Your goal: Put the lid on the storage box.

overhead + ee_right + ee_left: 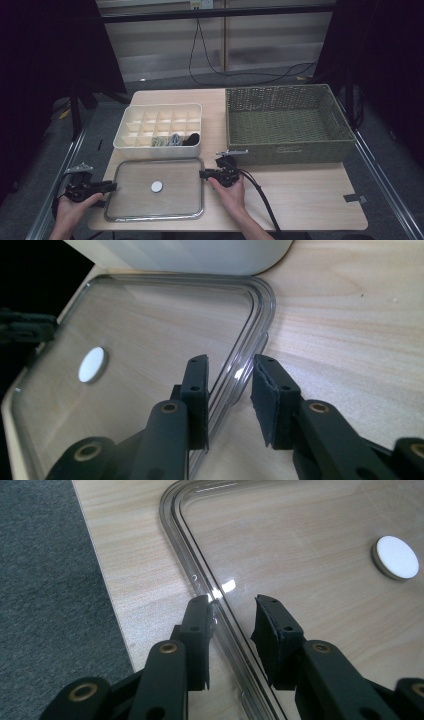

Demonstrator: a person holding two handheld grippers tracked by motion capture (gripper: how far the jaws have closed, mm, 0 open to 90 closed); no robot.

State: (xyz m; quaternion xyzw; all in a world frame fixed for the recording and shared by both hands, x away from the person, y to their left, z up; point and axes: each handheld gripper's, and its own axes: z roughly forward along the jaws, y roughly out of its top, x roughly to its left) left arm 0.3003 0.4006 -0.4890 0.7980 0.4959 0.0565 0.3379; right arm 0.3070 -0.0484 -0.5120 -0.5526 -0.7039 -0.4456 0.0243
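The left gripper (232, 605) and right gripper (230, 365), both with jaws spread, straddle opposite rims of the clear lid (172, 200) lying flat on the table (300, 195) just in front of the white divided box (145, 145), beside the wicker basket (287, 150)

Clear lid (155, 190) lies flat on the tabletop (300, 195), left claw (111, 186) at its nine o'clock edge, right claw (203, 174) at three; divided organizer (160, 125) sits at twelve, wicker basket (287, 122) beside.
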